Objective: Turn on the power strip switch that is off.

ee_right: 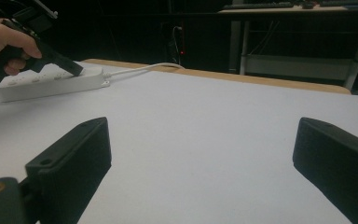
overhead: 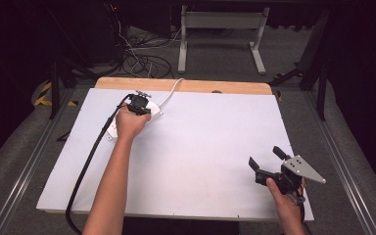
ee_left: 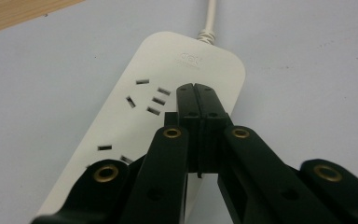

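- Two tools going: left tool (ee_left: 196, 88), jaws pinched together, is pressing down on the power strip (ee_left: 168, 70) right under its tip.
- Right tool (ee_right: 200, 154) is idling wide apart, holding nothing, so work's barely starting.

Behind your table (overhead: 186, 161), which is covered in a plain white sheet with a strip of bare wood (overhead: 186, 86) showing along the far edge, you've got a messy tangle of black cables (overhead: 142, 58) on the grey floor. There's a white metal frame (overhead: 223, 29) with two legs standing further back, and a bit of yellow-and-black hazard tape (overhead: 43, 93) off at the left. Metal rails (overhead: 24, 161) run down both sides.
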Demonstrator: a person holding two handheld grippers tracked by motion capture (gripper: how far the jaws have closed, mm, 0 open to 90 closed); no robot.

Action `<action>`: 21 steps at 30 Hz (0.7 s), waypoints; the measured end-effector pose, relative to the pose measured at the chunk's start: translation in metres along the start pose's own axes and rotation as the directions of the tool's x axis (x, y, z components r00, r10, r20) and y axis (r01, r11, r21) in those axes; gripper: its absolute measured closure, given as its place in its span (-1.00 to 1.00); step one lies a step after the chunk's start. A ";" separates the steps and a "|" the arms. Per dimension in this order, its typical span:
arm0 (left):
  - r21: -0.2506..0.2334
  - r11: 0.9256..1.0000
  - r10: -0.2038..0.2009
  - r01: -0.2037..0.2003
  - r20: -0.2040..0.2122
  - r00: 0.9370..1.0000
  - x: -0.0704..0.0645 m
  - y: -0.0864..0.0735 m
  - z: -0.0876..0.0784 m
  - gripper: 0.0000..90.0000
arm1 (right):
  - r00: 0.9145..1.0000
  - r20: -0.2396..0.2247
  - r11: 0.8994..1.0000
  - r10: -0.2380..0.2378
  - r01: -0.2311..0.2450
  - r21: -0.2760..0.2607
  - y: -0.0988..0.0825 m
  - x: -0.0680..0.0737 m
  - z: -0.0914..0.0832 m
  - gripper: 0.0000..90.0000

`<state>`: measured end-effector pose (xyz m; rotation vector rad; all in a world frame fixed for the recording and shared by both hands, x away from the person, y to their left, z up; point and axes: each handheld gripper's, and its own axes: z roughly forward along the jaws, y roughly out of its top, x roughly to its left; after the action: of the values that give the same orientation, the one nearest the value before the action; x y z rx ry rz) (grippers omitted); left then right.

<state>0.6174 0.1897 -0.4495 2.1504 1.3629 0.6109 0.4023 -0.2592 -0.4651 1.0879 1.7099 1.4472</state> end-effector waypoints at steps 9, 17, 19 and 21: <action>-0.073 0.997 -0.022 0.022 -0.002 1.000 0.004 -0.008 0.001 1.00 | 1.000 -0.004 1.000 0.005 -0.005 0.002 -0.001 0.000 0.001 -0.89; -0.138 0.990 -0.041 0.042 0.008 0.999 0.012 -0.014 -0.003 1.00 | 1.000 -0.003 1.000 0.012 -0.012 0.002 -0.001 -0.001 0.001 -0.89; -0.191 0.980 -0.053 0.054 0.014 0.999 0.014 -0.017 -0.008 1.00 | 1.000 -0.004 1.000 0.012 -0.012 0.001 -0.001 -0.001 0.001 -0.89; -0.238 0.969 -0.061 0.063 0.013 0.998 0.017 -0.020 -0.015 1.00 | 1.000 -0.003 1.000 0.012 -0.012 0.000 -0.001 -0.001 0.001 -0.89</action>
<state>0.6009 0.2149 -0.4496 1.9105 1.2784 0.7054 0.4033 -0.2594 -0.4662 1.0984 1.7082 1.4573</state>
